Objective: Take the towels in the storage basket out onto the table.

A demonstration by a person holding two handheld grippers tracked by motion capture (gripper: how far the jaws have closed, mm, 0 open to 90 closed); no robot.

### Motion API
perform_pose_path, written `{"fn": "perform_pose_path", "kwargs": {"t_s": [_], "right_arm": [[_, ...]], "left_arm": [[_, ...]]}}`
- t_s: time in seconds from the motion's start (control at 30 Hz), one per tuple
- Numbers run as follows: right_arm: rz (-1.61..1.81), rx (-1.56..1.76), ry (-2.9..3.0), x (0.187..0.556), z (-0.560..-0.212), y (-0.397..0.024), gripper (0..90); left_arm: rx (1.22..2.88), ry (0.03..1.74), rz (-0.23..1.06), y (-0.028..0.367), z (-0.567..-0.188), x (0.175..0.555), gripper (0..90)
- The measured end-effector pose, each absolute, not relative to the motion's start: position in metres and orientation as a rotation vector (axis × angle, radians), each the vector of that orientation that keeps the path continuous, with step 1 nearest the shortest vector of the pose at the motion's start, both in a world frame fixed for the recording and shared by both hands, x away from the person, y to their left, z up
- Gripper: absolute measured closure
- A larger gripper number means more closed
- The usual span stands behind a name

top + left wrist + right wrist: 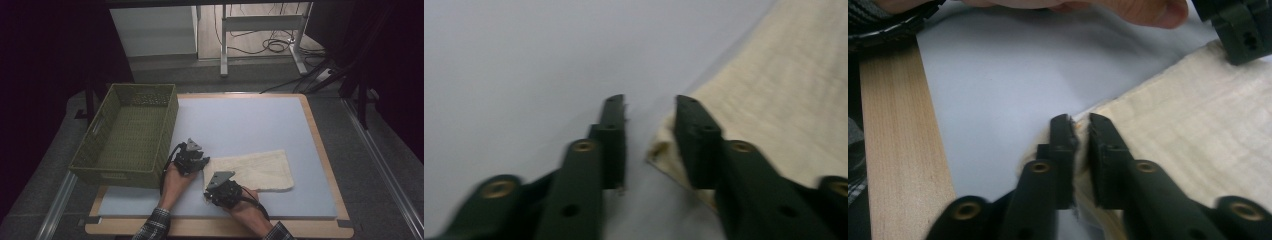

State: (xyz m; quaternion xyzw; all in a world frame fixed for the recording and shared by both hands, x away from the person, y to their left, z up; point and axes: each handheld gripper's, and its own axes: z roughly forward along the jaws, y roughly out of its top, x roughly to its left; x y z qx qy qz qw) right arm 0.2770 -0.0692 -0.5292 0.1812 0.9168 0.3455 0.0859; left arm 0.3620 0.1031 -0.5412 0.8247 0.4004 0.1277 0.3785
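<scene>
A cream towel (255,170) lies flat on the pale blue mat (240,120), toward the near right. My left gripper (201,162) is at the towel's far left corner. In the left gripper view (649,100) its jaws stand apart, and the towel (784,90) corner lies between them against the right jaw. My right gripper (210,192) is at the near left corner. In the right gripper view (1078,117) its jaws are nearly together, pinching the towel (1188,130) edge.
A green woven basket (125,172) stands at the mat's left, right beside my left hand. The wooden table border (898,150) runs along the near side. The other gripper (1243,30) and its hand (1098,7) are close by in the right gripper view.
</scene>
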Motion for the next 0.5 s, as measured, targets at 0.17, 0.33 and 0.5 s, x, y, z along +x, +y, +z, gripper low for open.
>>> {"fn": "perform_pose_path", "kwargs": {"t_s": [0.17, 0.33, 0.5], "right_arm": [[1.070, 0.587, 2.762, 0.282, -0.529, -0.072, 85.4], [1.192, 0.621, 2.758, 0.285, -0.519, -0.081, 85.5], [1.251, 0.632, 2.726, 0.285, -0.506, -0.091, 85.5]], "left_arm": [[2.107, 1.009, 0.317, 0.100, -0.538, 0.362, 88.4], [2.072, 0.977, 0.329, 0.101, -0.526, 0.362, 88.2], [2.058, 0.945, 0.338, 0.094, -0.512, 0.364, 88.0]]}}
